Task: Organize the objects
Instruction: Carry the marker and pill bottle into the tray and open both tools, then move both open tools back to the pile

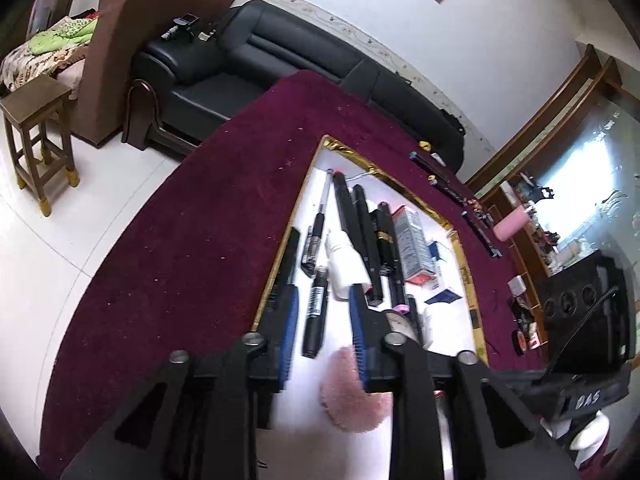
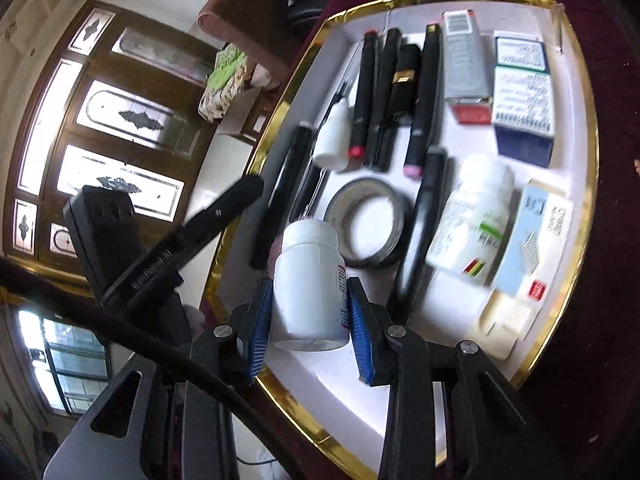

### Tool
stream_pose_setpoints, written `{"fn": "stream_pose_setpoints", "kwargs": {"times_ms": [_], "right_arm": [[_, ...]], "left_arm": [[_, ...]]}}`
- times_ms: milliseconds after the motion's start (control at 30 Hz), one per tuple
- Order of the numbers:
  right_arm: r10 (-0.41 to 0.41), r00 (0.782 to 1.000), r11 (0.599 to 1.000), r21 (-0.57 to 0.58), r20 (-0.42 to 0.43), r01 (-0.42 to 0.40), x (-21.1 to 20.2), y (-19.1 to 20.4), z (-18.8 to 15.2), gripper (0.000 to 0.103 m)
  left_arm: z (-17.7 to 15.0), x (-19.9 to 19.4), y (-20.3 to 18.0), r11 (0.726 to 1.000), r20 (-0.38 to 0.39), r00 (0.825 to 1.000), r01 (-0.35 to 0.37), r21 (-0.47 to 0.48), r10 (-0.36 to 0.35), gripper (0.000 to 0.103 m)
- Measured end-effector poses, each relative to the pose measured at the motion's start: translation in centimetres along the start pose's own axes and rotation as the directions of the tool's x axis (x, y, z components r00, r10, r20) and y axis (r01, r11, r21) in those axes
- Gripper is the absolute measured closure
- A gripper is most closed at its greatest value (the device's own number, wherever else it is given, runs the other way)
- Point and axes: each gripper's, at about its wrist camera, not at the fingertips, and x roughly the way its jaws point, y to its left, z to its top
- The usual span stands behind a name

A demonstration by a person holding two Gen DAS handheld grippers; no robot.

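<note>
A: What is the right gripper (image 2: pixel 310 302) holding?

B: Its blue pads (image 2: pixel 360 332) are pressing both sides of a white pill bottle (image 2: pixel 310 280); the bottle is hanging above the near part of the gold-rimmed white tray (image 2: pixel 576 256); its cap is pointing away from the gripper.

A: And what is lying in the tray ahead of it?

B: Just beyond the bottle a roll of tape (image 2: pixel 368 222) is lying flat; further ahead a row of black markers (image 2: pixel 366 96) is running side by side, with a small white dropper bottle (image 2: pixel 334 136) to their left; to the right a second white medicine bottle (image 2: pixel 472 216) is lying on its side, beside a pale blue box (image 2: pixel 528 236); beyond those a blue-and-white box (image 2: pixel 522 96) and a grey box with a red end (image 2: pixel 466 68) are sitting.

A: And the left gripper (image 1: pixel 324 312)?

B: It is hovering wide open over the same tray (image 1: pixel 440 216), gripping nothing; a black marker (image 1: pixel 316 316) is lying between its fingers; a pink puff (image 1: pixel 356 392) is sitting close under it; the tray is resting on a maroon cloth (image 1: pixel 180 240).
</note>
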Motion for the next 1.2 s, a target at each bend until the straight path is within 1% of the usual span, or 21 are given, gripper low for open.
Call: {"fn": "stream_pose_setpoints", "kwargs": {"times_ms": [67,100,133,167,300,333,367,433,500,600,633,733,767,833,900,1000,1033,1100,1133,1167,1200], "right_arm": [[-0.010,1.000,1.000,-0.018,-0.010,0.010,0.2,0.3,-0.4,0.069],[-0.018,1.000,0.999,-0.028,-0.015,0.018,0.4,0.5,-0.6,0.069],[-0.029,0.999,0.999,-0.041,-0.019,0.028,0.7,0.8,-1.0,0.069],[-0.035,0.999,0.998,-0.051,-0.023,0.034,0.9,0.9,-1.2,0.069],[-0.063,0.998,0.993,-0.105,-0.030,0.060,1.4,1.4,-2.4,0.067],[-0.065,0.998,0.991,-0.117,-0.027,0.061,1.5,1.6,-2.6,0.067],[-0.064,0.998,0.989,-0.132,-0.024,0.060,1.4,1.8,-2.7,0.067],[-0.062,0.998,0.987,-0.152,-0.006,0.061,0.8,2.1,-3.0,0.063],[-0.043,0.999,0.987,-0.157,0.013,0.044,0.1,2.1,-3.1,0.063],[-0.002,0.998,0.989,-0.145,0.062,0.011,-2.3,1.2,-3.6,0.063],[0.015,0.996,0.991,-0.137,0.083,-0.003,-3.4,0.5,-3.9,0.060],[0.048,0.987,0.995,-0.096,0.155,-0.033,-6.0,-1.3,-5.3,0.055],[0.058,0.982,0.996,-0.080,0.177,-0.045,-7.1,-2.3,-5.8,0.055],[0.068,0.970,0.997,-0.038,0.234,-0.061,-9.4,-4.0,-6.3,0.055],[0.052,0.953,0.998,0.012,0.298,-0.058,-12.5,-6.9,-7.7,0.054],[0.023,0.914,0.992,0.107,0.406,-0.072,-17.2,-11.5,-10.0,0.050],[0.001,0.895,0.986,0.146,0.447,-0.074,-19.3,-13.5,-11.3,0.050],[-0.030,0.865,0.977,0.197,0.501,-0.081,-22.1,-16.1,-13.2,0.050],[-0.055,0.841,0.969,0.232,0.538,-0.085,-24.2,-17.9,-14.6,0.050],[-0.074,0.824,0.963,0.254,0.562,-0.086,-25.4,-18.9,-15.5,0.050],[-0.104,0.797,0.955,0.284,0.595,-0.088,-27.1,-20.4,-16.8,0.050]], "left_arm": [[-0.2,-0.5,-0.3,1.000,0.012,1.000,0.013,0.002,-0.014,0.066],[-0.2,-0.8,-0.5,1.000,0.020,1.000,0.018,0.000,-0.018,0.064],[-0.3,-1.2,-0.6,1.000,0.028,0.999,0.018,-0.003,-0.018,0.055],[-0.3,-1.5,-0.7,1.000,0.038,0.999,0.016,-0.008,-0.016,0.052],[-0.5,-3.6,-0.9,0.998,0.086,0.995,0.046,-0.030,-0.043,0.051],[-0.6,-3.9,-0.9,0.998,0.095,0.994,0.049,-0.033,-0.045,0.049],[-0.7,-4.3,-1.0,0.998,0.103,0.993,0.053,-0.036,-0.049,0.047],[-0.9,-4.9,-1.2,0.997,0.113,0.992,0.064,-0.043,-0.059,0.047],[-1.1,-5.4,-1.3,0.996,0.119,0.990,0.079,-0.051,-0.072,0.047],[-1.4,-6.3,-2.1,0.994,0.132,0.987,0.095,-0.048,-0.088,0.047],[-1.5,-6.5,-2.5,0.994,0.134,0.986,0.101,-0.043,-0.094,0.046],[-1.9,-7.3,-4.5,0.990,0.139,0.980,0.142,-0.007,-0.140,0.041],[-2.0,-7.4,-5.2,0.988,0.134,0.979,0.155,0.005,-0.155,0.041],[-2.5,-7.3,-7.2,0.982,0.108,0.976,0.188,0.035,-0.190,0.040],[-3.1,-7.0,-9.4,0.976,0.072,0.975,0.206,0.075,-0.212,0.040],[-4.1,-5.8,-13.1,0.960,0.006,0.970,0.240,0.141,-0.244,0.040],[-4.4,-5.3,-14.3,0.955,-0.017,0.968,0.250,0.160,-0.251,0.040],[-5.0,-4.1,-16.5,0.944,-0.061,0.963,0.269,0.191,-0.262,0.040],[-5.5,-3.6,-17.4,0.940,-0.082,0.961,0.275,0.201,-0.263,0.040],[-5.9,-3.0,-18.4,0.936,-0.108,0.959,0.281,0.212,-0.263,0.040],[-6.4,-2.1,-19.5,0.932,-0.138,0.956,0.286,0.223,-0.261,0.040]]}}
